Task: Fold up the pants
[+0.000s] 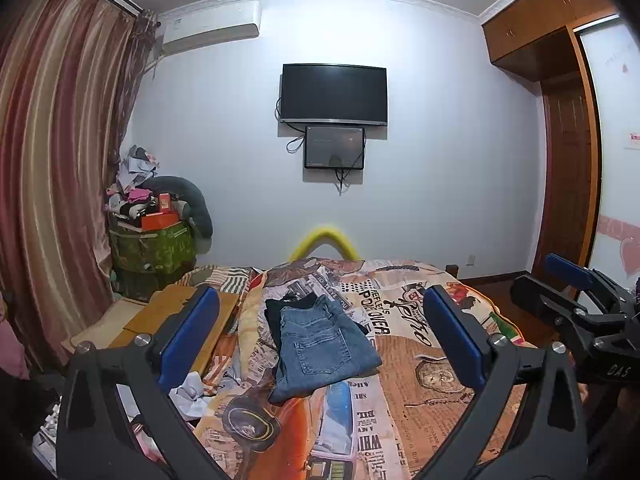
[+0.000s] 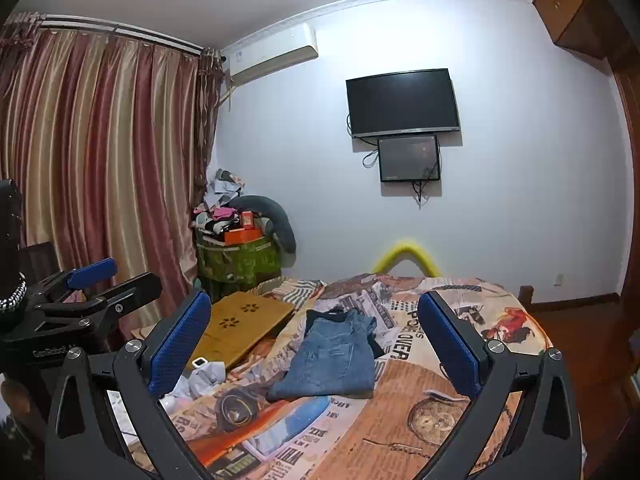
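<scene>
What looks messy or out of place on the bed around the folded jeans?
The jeans lie folded but skewed, atop a dark garment sticking out behind. Crumpled white cloth sits at the bedspread's left edge beside a wooden tray.

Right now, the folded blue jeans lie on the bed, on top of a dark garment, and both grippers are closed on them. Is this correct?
Not quite. The folded blue jeans do lie on the bed, on top of a dark garment, but neither gripper is closed on them. The left gripper and right gripper have their jaws wide open, holding nothing. Both wrist views show this.
</scene>
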Tool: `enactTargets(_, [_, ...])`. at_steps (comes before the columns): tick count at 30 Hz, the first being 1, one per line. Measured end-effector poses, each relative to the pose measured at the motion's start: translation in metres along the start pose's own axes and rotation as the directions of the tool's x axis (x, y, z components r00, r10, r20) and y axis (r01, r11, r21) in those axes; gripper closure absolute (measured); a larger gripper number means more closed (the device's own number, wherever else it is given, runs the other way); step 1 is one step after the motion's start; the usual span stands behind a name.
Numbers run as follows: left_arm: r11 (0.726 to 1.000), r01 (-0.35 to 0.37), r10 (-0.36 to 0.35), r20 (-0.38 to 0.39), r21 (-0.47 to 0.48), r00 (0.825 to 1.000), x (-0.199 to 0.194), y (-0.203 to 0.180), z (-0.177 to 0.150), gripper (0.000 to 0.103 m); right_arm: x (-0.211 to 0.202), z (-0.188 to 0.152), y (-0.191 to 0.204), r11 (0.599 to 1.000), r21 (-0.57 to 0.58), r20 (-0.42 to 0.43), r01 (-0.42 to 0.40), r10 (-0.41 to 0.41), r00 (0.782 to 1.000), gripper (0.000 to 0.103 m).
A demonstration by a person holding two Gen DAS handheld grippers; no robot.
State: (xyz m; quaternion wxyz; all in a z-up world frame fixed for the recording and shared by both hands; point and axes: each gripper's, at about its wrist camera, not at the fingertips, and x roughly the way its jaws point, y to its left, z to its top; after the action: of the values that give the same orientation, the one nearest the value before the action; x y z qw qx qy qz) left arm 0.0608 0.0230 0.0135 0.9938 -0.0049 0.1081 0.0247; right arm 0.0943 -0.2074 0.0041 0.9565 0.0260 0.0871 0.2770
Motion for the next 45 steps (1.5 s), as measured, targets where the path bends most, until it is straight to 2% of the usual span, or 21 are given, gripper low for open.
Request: enactTargets(45, [0.999,0.033,-0.033,-0.039,0.000,0.999,0.011,0.003,-0.005,0.000,-0.006,-0.001,-0.005,1.000,0.010,-0.035,0.020,-0.020,0.999,0.000])
